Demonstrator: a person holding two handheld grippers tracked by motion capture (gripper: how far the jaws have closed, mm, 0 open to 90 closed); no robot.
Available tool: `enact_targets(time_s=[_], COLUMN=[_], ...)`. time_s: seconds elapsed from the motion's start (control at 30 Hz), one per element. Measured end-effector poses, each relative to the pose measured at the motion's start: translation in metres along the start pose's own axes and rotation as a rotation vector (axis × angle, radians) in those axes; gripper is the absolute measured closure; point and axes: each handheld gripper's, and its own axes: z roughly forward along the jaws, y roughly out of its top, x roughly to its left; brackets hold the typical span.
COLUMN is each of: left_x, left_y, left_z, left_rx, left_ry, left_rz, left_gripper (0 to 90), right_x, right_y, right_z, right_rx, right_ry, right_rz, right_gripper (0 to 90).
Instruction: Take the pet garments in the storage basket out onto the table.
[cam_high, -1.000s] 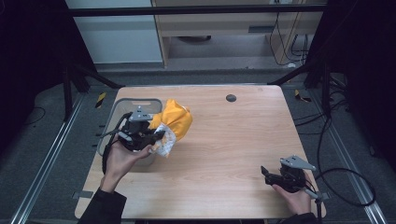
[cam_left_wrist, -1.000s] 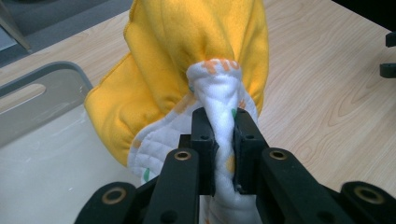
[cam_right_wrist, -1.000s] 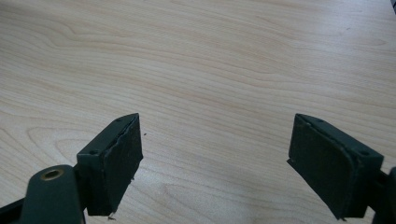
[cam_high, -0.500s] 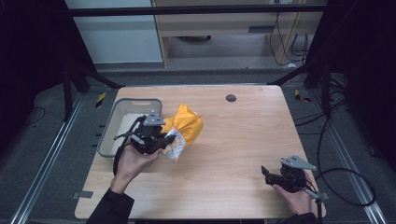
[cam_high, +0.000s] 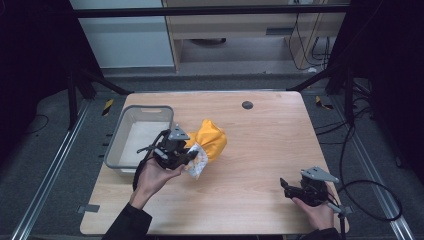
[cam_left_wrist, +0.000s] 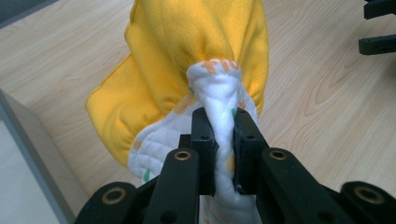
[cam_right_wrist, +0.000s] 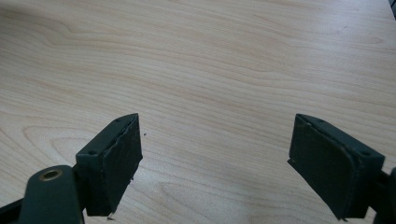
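The left gripper (cam_high: 192, 156) points toward the middle of the tabletop (cam_high: 270, 145), its fingers (cam_left_wrist: 204, 140) clamped on the white edge of the yellow cloth (cam_high: 210, 141), just beside the grey bin (cam_high: 120, 135). The right gripper (cam_high: 285, 186) rests low near the tabletop's front right corner, fingers (cam_right_wrist: 112, 163) wide apart over bare wood.

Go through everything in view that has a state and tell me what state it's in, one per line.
left gripper: shut on the cloth's white patterned edge.
right gripper: open, nothing between the jaws, low over the table.
yellow cloth: bunched up, held at one end, beside the bin.
grey bin: upright, open-topped, looks empty.
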Motion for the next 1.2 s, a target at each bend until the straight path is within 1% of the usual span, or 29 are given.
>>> enact_targets(time_s=[0.3, 0.47, 0.67, 0.83, 1.0, 1.2], left_x=[-0.008, -0.011, -0.013, -0.016, -0.018, -0.021], left_y=[-0.001, -0.003, -0.005, -0.009, -0.013, -0.016], left_z=[0.015, 0.023, 0.032, 0.042, 0.053, 0.063], left_rx=[0.016, 0.025, 0.046, 0.065, 0.084, 0.107], left_ry=[-0.026, -0.044, -0.052, -0.061, -0.074, -0.084], left_rz=[0.013, 0.011, 0.018, 0.027, 0.021, 0.026], left_gripper=[81.5, 81.6, 81.5, 81.6, 81.5, 81.5], right_x=[0.000, -0.001, -0.001, -0.001, -0.001, -0.001], right_y=[0.000, -0.001, 0.000, -0.001, -0.001, -0.001], right_z=[0.001, 0.001, 0.000, 0.000, 0.000, 0.001], right_rx=[0.002, 0.001, 0.003, 0.003, 0.005, 0.006], right_ry=[-0.001, -0.001, -0.001, -0.001, -0.001, 0.000], right_rz=[-0.003, -0.005, 0.004, -0.002, 0.000, 0.000], right_gripper=[16.7, 16.7, 16.7, 16.6, 16.6, 16.5])
